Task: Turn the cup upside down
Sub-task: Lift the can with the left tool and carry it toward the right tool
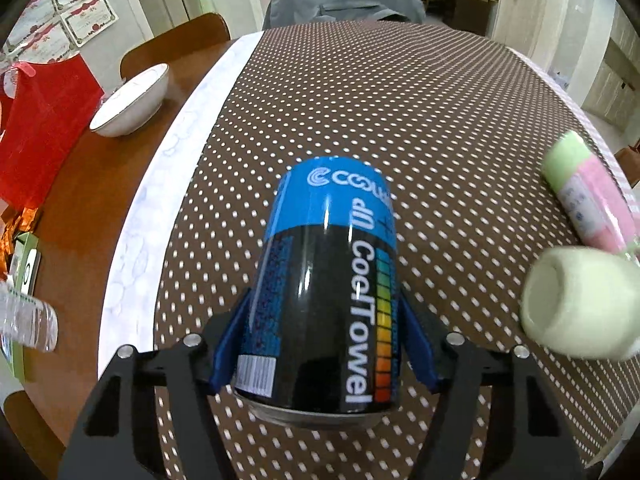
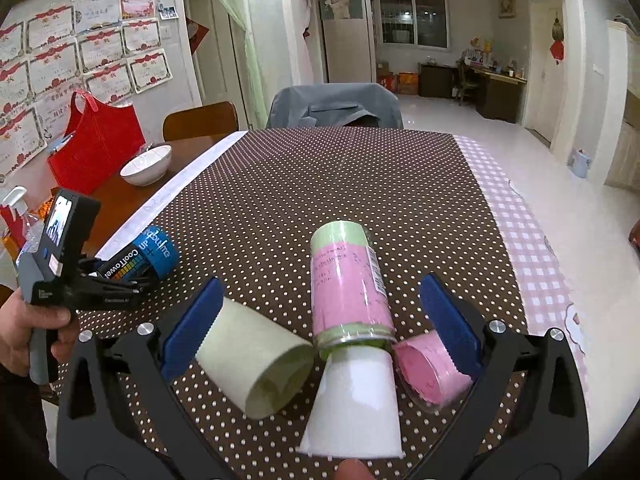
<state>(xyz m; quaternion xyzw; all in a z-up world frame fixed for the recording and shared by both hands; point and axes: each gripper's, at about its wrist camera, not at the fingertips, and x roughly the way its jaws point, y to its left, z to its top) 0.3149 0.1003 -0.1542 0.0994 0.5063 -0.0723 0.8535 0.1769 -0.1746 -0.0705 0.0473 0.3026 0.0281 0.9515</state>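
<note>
The black and blue "CoolTowel" cup (image 1: 326, 292) is held between the blue fingers of my left gripper (image 1: 324, 344), tilted forward above the dotted tablecloth. It also shows in the right wrist view (image 2: 140, 258), held by the left gripper (image 2: 132, 276). My right gripper (image 2: 320, 320) is open above several lying items: a pale green roll (image 2: 256, 364), a pink and green tube (image 2: 348, 280), a white paper cup (image 2: 354, 404) and a pink cup (image 2: 432, 372). It holds nothing.
A brown dotted tablecloth (image 1: 360, 100) covers the table. A white bowl (image 1: 130, 100) and a red bag (image 1: 44, 120) stand on bare wood at the left. A clear bottle (image 1: 24, 320) is at the left edge. A grey-covered chair (image 2: 334, 106) stands at the far end.
</note>
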